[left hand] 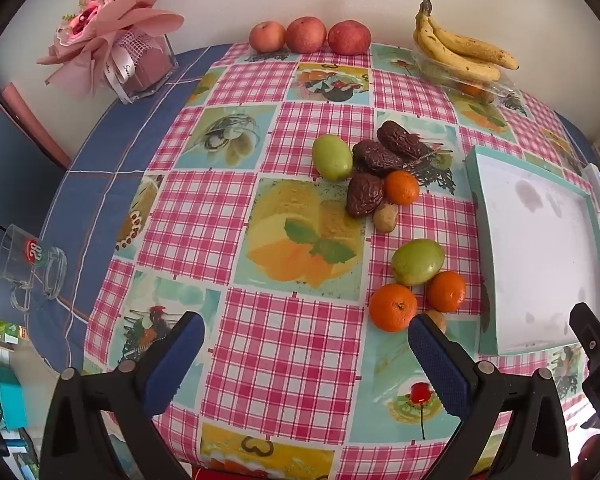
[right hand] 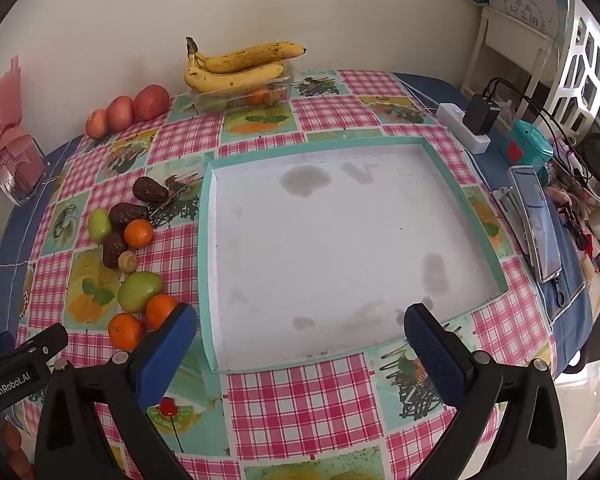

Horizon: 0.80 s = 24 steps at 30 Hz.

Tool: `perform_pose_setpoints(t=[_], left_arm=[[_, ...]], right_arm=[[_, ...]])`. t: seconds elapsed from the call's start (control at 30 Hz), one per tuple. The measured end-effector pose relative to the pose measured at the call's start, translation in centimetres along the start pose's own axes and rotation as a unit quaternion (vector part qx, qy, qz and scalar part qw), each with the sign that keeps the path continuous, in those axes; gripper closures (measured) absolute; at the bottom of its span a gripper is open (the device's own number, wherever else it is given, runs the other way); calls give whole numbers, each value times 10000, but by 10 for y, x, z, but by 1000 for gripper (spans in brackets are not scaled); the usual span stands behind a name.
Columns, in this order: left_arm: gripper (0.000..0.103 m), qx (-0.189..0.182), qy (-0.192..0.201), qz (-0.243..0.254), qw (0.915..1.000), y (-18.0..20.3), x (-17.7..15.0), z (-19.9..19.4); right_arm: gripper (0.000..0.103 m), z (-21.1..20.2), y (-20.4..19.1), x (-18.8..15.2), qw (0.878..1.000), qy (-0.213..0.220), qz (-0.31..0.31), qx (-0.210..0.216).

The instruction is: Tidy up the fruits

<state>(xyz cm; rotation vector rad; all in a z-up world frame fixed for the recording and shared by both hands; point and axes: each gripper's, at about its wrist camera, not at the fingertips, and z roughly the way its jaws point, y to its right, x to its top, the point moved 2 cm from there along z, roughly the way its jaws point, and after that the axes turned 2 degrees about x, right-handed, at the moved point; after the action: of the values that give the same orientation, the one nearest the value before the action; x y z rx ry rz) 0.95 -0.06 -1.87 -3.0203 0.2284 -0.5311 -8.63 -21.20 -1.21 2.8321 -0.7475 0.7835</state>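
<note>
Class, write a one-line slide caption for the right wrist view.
Open right claw hovers over an empty teal-rimmed white tray; small mixed fruits lie left.

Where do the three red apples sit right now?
The three red apples sit in a row at the table's far edge against the wall, left of the bananas.

Pink-checked tablecloth (right hand: 300, 400), teal-rimmed white tray (right hand: 332, 248), orange tangerines (left hand: 393, 307), green fruits (left hand: 417, 262), yellow brown-spotted bananas (right hand: 236, 68), red apples (left hand: 306, 35).

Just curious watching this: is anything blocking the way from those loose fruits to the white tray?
Nothing visible does. The oranges and green fruit lie just left of the tray, with only bare tablecloth between. The tray's low rim is the only thing to clear.
</note>
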Motion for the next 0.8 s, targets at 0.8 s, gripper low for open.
perform_pose_setpoints(t=[0.8], left_arm=[[0, 15, 182, -113, 9998, -2, 0, -3]], right_arm=[[0, -5, -4, 3, 10000, 53, -25, 54]])
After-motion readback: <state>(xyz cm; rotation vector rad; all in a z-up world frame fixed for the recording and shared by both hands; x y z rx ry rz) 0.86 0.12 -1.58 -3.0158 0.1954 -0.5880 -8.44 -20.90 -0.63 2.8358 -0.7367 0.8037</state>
